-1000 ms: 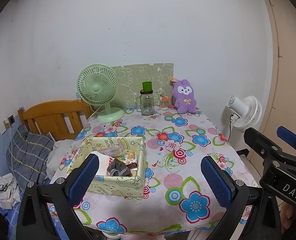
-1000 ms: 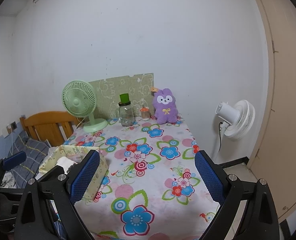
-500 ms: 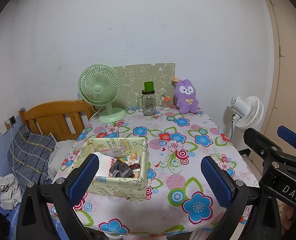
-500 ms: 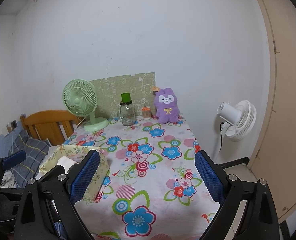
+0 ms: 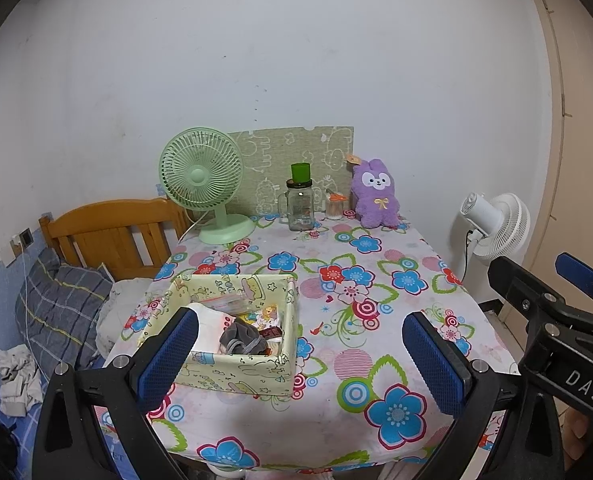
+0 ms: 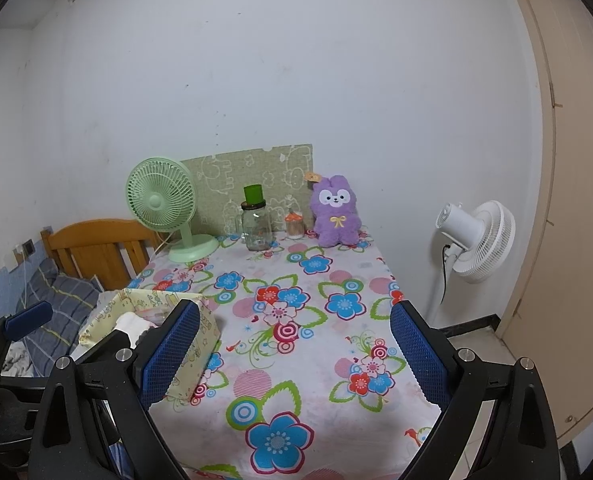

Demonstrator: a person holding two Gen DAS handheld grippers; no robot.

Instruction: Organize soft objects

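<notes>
A purple plush toy (image 5: 375,196) (image 6: 336,212) sits upright at the far end of the flowered table (image 5: 352,312), against the wall. A pale yellow fabric box (image 5: 232,372) (image 6: 194,364) stands near the table's front left, holding a grey cloth (image 5: 242,338), a white cloth and small packets. My left gripper (image 5: 302,354) hangs open over the front edge, its left pad in front of the box. Open and empty too, my right gripper (image 6: 296,354) hovers over the table's front, to the right of the box.
A green desk fan (image 5: 204,184), a glass jar with a green cup on top (image 5: 300,206) and a small orange-lidded jar (image 5: 335,208) line the back. A white floor fan (image 5: 496,224) stands to the right, a wooden bed with bedding (image 5: 108,232) to the left.
Both grippers have drawn back and risen slightly from the table, so the table and box sit a little farther off. Both stay open.
</notes>
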